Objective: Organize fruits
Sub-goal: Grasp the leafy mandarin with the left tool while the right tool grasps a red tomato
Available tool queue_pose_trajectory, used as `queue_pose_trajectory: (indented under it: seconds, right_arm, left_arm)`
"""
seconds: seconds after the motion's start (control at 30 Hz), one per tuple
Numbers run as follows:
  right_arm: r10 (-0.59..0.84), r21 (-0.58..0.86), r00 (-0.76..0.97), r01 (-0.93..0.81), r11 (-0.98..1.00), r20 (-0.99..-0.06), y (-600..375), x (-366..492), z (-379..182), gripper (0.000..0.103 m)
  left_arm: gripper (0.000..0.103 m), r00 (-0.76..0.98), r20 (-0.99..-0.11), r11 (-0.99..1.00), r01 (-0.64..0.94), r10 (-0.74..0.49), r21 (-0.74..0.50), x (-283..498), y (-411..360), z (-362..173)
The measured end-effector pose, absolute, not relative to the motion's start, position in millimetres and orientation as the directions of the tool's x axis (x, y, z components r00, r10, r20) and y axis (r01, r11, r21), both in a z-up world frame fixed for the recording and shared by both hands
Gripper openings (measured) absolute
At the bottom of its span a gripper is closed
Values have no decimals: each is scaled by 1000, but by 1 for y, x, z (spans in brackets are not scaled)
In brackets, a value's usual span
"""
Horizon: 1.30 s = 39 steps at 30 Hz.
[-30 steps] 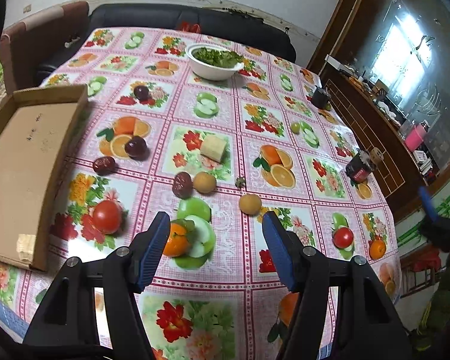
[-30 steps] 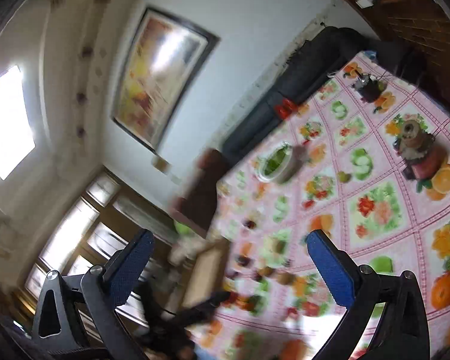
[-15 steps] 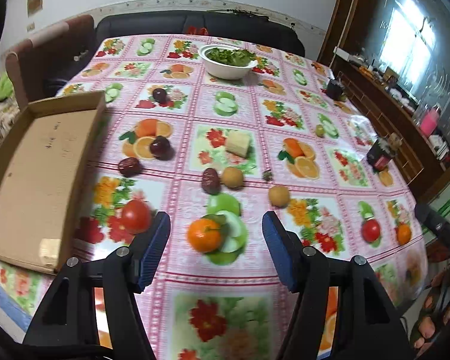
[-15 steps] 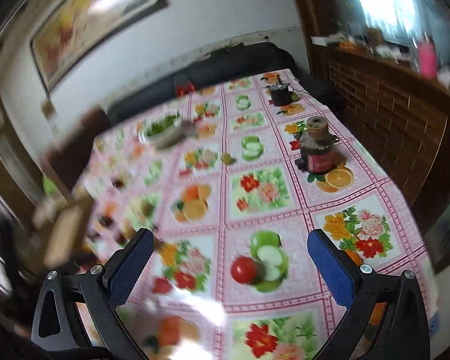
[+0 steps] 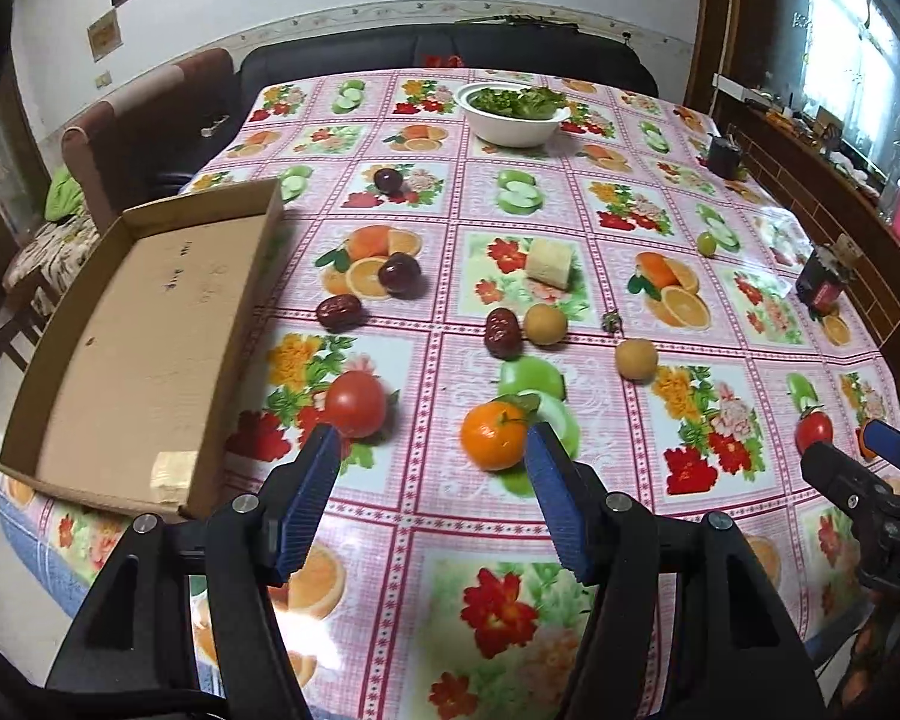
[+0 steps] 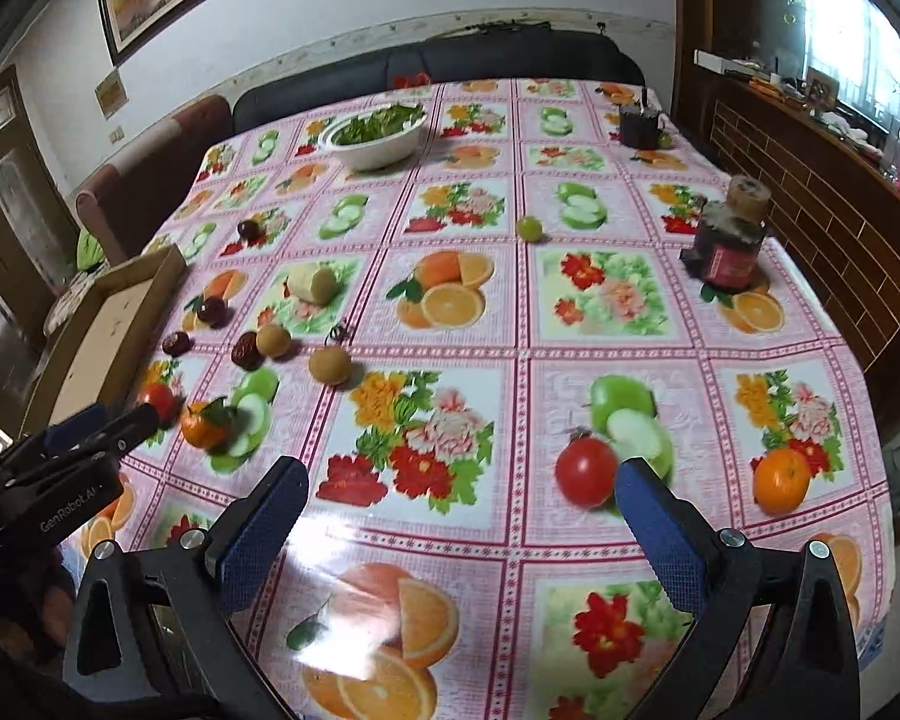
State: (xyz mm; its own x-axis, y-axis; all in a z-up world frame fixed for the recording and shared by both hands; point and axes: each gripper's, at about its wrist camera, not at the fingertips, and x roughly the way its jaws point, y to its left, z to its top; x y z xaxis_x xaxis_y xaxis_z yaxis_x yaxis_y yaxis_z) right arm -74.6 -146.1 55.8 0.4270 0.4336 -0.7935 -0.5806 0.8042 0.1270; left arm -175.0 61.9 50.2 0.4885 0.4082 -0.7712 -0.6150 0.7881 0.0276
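Loose fruit lies on a fruit-print tablecloth. In the left wrist view my left gripper (image 5: 429, 468) is open and empty, just short of a tomato (image 5: 355, 404) and a mandarin (image 5: 494, 434). Beyond lie two red dates (image 5: 339, 312), two plums (image 5: 399, 273) and two brown round fruits (image 5: 636, 359). A cardboard box (image 5: 132, 324) sits at the left. In the right wrist view my right gripper (image 6: 459, 495) is open and empty, with a second tomato (image 6: 586, 472) near its right finger, a second mandarin (image 6: 782, 481) farther right and a green grape (image 6: 528, 228) beyond.
A white bowl of greens (image 5: 515, 110) stands at the far end. A dark jar (image 6: 731, 250) and a black cup (image 6: 639, 123) stand along the right side. A pale cake piece (image 5: 548, 263) lies mid-table. Chairs and a sofa ring the far edges.
The right gripper has swung down from the wall and ceiling to face the table. The left gripper has pulled back slightly and turned left; the fruits have not moved.
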Motion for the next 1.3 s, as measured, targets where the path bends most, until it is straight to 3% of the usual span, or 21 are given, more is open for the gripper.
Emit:
queue_pose_trajectory:
  seconds: [0.33, 0.77, 1.3]
  right_arm:
    - [421, 116, 441, -569, 814, -793, -159, -73, 55, 103]
    - [372, 111, 444, -511, 853, -815, -188, -53, 36, 101]
    - [355, 92, 428, -525, 846, -831, -179, -36, 23, 97]
  left_arm:
    - [63, 491, -772, 777, -629, 404, 6, -182, 68, 51]
    - [63, 508, -816, 816, -572, 274, -82, -188, 70, 30]
    - [63, 472, -849, 829, -554, 236, -78, -147, 74, 14]
